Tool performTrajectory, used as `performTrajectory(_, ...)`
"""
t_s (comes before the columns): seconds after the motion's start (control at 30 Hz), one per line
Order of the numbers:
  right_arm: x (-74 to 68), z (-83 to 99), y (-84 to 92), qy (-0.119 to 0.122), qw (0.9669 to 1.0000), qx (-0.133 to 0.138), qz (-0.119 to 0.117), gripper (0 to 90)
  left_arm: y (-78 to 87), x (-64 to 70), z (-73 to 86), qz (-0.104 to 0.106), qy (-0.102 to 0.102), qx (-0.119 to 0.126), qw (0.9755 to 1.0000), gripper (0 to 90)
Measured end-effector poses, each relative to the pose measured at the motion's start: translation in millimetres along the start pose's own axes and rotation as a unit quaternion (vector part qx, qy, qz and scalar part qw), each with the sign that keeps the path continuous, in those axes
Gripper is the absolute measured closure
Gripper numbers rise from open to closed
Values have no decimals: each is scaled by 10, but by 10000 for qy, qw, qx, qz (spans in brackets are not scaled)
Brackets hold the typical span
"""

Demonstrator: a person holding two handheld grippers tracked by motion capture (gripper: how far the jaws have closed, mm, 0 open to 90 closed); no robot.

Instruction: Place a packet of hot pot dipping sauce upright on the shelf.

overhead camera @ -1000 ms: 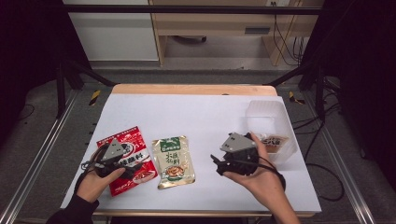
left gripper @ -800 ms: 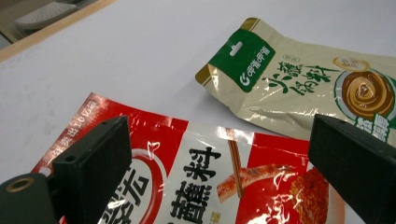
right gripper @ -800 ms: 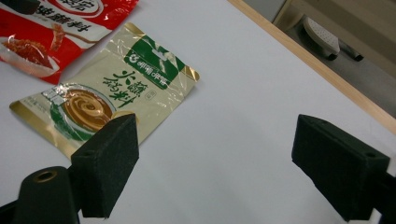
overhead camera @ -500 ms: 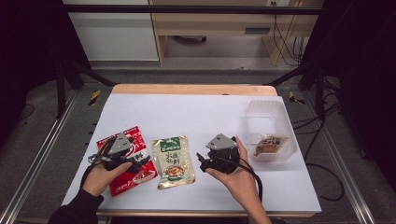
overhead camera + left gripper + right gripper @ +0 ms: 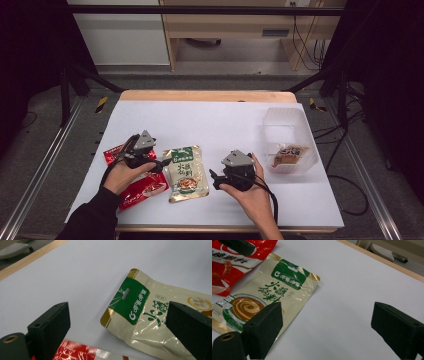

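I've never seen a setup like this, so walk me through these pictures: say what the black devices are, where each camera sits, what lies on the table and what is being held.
There is no robot here: a person holds a hand-operated two-jaw tool in each hand. The high view looks down on the white table from above the person's side. In it the left gripper shows at the left and the right gripper nearer the middle. The other two pictures come from small cameras that ride on each gripper and look out along its black jaws.

On the table lie a red foil sauce packet, a beige foil pouch with a green header, and a clear plastic tub with a small brown packet inside.

Nothing is held. Both grippers stand open, jaws wide apart, near the beige pouch; the right one's jaws have just been opening, with nothing between them.
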State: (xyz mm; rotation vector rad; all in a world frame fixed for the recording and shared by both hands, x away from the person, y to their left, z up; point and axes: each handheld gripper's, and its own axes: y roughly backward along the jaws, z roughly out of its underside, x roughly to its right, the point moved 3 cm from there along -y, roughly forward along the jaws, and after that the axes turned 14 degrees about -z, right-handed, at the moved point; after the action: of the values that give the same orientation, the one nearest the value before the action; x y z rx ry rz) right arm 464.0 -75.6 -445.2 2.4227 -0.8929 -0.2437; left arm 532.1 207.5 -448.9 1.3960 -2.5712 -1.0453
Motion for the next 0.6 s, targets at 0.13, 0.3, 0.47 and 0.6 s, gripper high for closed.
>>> performTrajectory(0.13,-30,53,-21,-11,10000,-48,-18,132,-77,-4,-27,76,49,-32,10000,63)
performTrajectory(0.3,-82,97,-59,128,9998,-167,-3,152,-141,11,11,117,-41,-196,9997,79)
performTrajectory(0.47,-126,118,-107,156,9996,-236,-62,162,-233,44,56,196,-163,-422,9988,110)
performTrajectory(0.6,-172,128,-148,241,9991,-324,-120,165,-304,68,98,222,-260,-612,9975,130)
